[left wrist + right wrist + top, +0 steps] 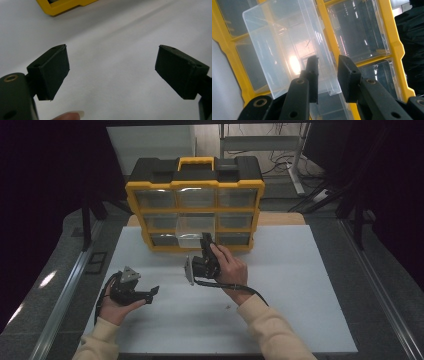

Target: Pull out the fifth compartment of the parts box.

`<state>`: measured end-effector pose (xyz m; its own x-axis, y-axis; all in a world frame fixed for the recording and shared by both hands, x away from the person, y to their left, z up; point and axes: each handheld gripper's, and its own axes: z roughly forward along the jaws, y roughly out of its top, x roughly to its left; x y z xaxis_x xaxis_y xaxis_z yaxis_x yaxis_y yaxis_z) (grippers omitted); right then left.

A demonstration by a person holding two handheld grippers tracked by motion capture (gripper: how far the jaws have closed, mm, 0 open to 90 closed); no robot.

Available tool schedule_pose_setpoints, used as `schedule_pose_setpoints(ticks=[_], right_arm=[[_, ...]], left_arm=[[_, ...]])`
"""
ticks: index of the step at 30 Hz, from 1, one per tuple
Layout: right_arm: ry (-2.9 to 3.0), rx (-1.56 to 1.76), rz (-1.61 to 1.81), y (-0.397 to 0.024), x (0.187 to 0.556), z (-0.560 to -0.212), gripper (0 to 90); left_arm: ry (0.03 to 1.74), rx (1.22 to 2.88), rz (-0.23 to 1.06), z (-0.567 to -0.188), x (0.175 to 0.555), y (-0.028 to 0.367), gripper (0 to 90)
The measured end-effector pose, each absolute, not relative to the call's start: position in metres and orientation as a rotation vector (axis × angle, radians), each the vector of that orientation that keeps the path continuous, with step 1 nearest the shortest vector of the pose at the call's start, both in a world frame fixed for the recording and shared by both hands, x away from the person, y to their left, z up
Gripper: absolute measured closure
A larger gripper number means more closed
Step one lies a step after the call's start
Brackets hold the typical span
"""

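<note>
A yellow and black organizer (195,182) with clear drawers stands upright at the table's far side. Its middle clear drawer (192,227) (282,45) is pulled partway out. My right gripper (206,241) (328,72) is at that drawer's front right part, one jaw inside it and one outside. The jaws are shut on the drawer's clear wall. My left gripper (150,295) (112,70) rests low over the white table at the near left. It stands wide open with nothing between its jaws.
The white table (300,285) stretches in front of the organizer, with a tiny speck (228,307) near the right forearm. A corner of the organizer's yellow frame (62,6) lies ahead of the left gripper. Metal rails flank the table on both sides.
</note>
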<state>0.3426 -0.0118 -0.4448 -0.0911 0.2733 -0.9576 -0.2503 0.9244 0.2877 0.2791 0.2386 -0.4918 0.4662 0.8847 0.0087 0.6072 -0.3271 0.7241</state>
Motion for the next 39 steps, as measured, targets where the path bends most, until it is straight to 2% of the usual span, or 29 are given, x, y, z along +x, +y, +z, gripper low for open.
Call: schedule_pose_setpoints(ticks=[16,23,39], right_arm=[[1.846,0.212,0.726,-0.033,0.341,-0.421,35.1],[1.990,0.334,0.909,-0.058,0.334,-0.412,29.9],[2.261,0.614,1.223,-0.125,0.323,-0.416,27.6]], left_arm=[[1.233,2.059,0.540,-0.491,0.279,0.239,12.6],[1.231,2.056,0.539,-0.491,0.279,0.239,12.6],[1.222,2.045,0.544,-0.492,0.278,0.239,12.6]])
